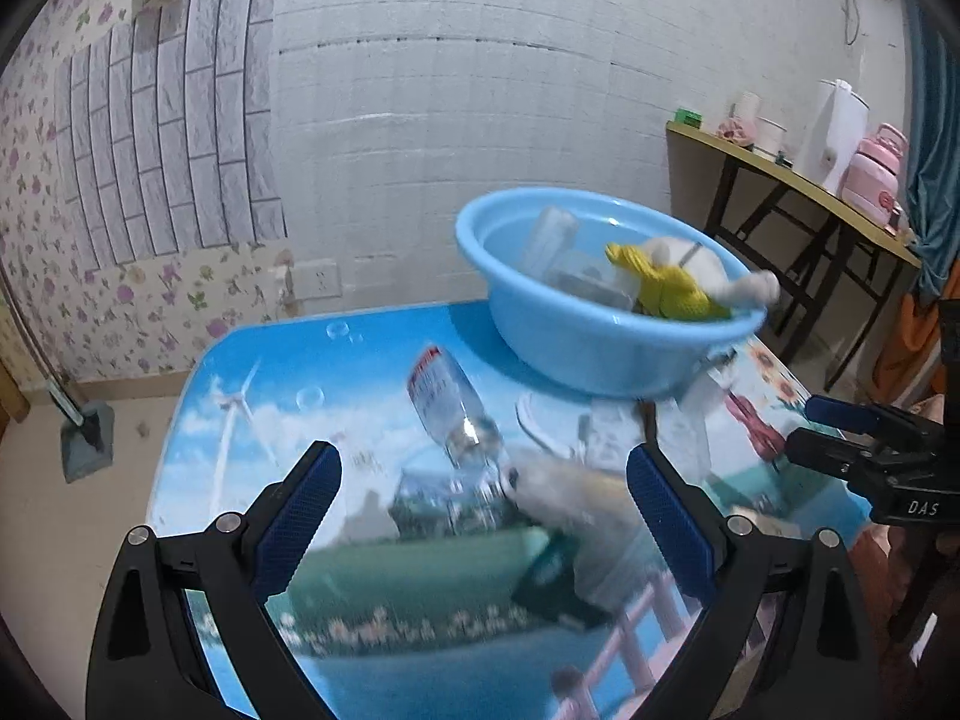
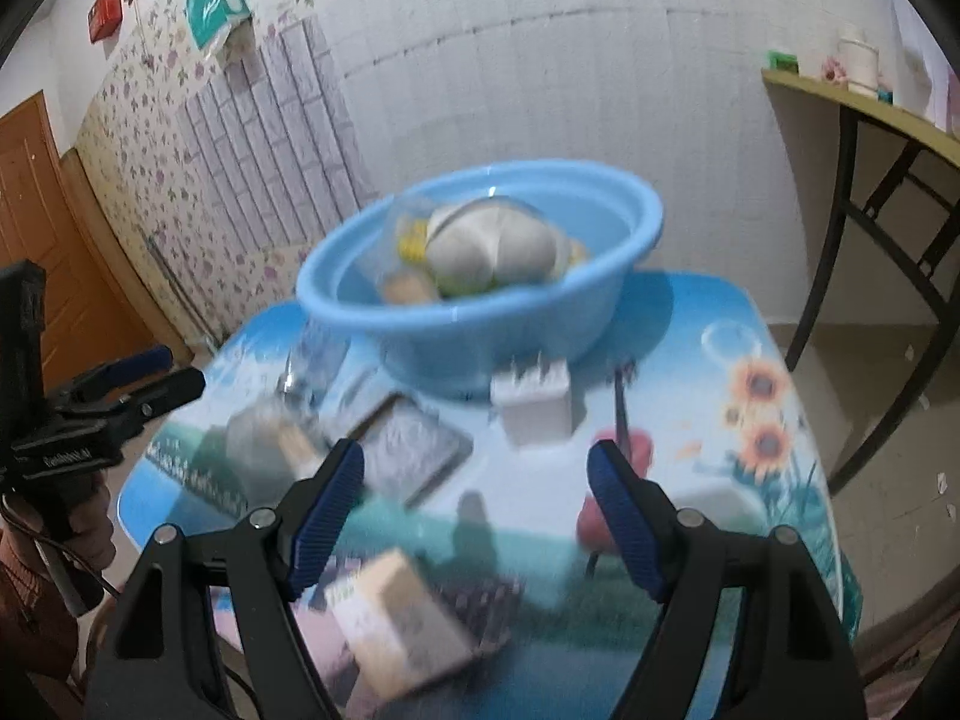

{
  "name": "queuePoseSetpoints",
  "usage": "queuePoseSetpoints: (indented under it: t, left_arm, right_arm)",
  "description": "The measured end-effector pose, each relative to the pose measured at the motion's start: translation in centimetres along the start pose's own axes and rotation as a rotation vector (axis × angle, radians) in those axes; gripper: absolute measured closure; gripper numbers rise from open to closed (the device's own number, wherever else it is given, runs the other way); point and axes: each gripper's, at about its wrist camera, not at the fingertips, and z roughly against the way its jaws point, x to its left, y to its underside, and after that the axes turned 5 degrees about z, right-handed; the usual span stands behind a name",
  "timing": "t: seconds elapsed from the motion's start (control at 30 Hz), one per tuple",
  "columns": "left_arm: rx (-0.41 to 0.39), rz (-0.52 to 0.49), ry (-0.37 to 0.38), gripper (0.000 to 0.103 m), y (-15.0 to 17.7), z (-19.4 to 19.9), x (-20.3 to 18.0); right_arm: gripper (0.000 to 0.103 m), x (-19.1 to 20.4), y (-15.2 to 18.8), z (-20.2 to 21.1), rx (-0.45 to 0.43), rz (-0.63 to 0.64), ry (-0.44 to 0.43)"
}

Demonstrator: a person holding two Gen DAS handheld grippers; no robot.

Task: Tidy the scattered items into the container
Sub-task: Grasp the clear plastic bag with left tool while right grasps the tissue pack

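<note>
A blue plastic basin (image 1: 576, 354) (image 2: 480, 324) stands at the table's far side and holds a plush toy (image 2: 492, 246), a yellow cloth (image 1: 666, 288) and clear items. My left gripper (image 1: 483, 516) is open above the table, with a clear plastic bottle (image 1: 456, 414) and a blurred tan and green item (image 1: 570, 546) lying between its fingers. My right gripper (image 2: 477, 516) is open and empty above a grey flat pouch (image 2: 414, 450), a white charger block (image 2: 534, 402), a red item (image 2: 624, 468) and a tan box (image 2: 396, 618).
The small table (image 1: 252, 372) has a picture-printed top, with floor beyond its left edge. A second folding table (image 1: 798, 186) with cups and a pink flask stands at the right. The other gripper shows at each view's side (image 1: 870, 444) (image 2: 120, 396).
</note>
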Motion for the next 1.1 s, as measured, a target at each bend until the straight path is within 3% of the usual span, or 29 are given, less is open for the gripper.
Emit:
queuePoseSetpoints:
  t: [0.23,0.57,0.67,0.77,0.83,0.87,0.9,0.93,1.1]
  left_arm:
    - [0.043,-0.033,0.046,0.007,2.5,-0.3,-1.0]
    - [0.058,-0.066,0.112,0.007,3.0,-1.7,-2.9]
    - [0.074,-0.071,0.107,0.007,2.9,-2.9,-3.3]
    - [0.086,-0.079,0.105,0.007,2.6,-4.3,-3.8]
    - [0.082,-0.101,0.094,0.007,2.5,-4.9,-4.2]
    - [0.082,-0.113,0.085,0.016,2.4,-5.2,-4.4]
    - [0.090,-0.126,0.078,0.029,2.4,-5.5,-4.5]
    - [0.105,-0.133,0.075,0.042,2.4,-5.7,-4.6]
    - [0.092,-0.109,0.099,0.048,2.3,-4.7,-3.8]
  right_arm:
    - [0.025,0.7,1.9,0.5,0.038,0.033,-0.005]
    - [0.025,2.3,3.8,0.3,0.095,0.117,-0.075]
    - [0.025,2.7,4.5,-0.4,0.123,0.154,-0.100]
    - [0.025,2.8,5.1,-1.8,0.174,0.169,-0.071]
    - [0.026,2.7,5.1,-1.8,0.164,0.163,-0.084]
    - [0.033,2.6,5.1,-1.9,0.158,0.158,-0.087]
    - [0.054,2.4,5.0,-1.9,0.151,0.145,-0.097]
    - [0.060,2.2,4.9,-1.8,0.141,0.132,-0.103]
    - [0.060,0.5,4.5,-1.1,0.110,0.064,-0.065]
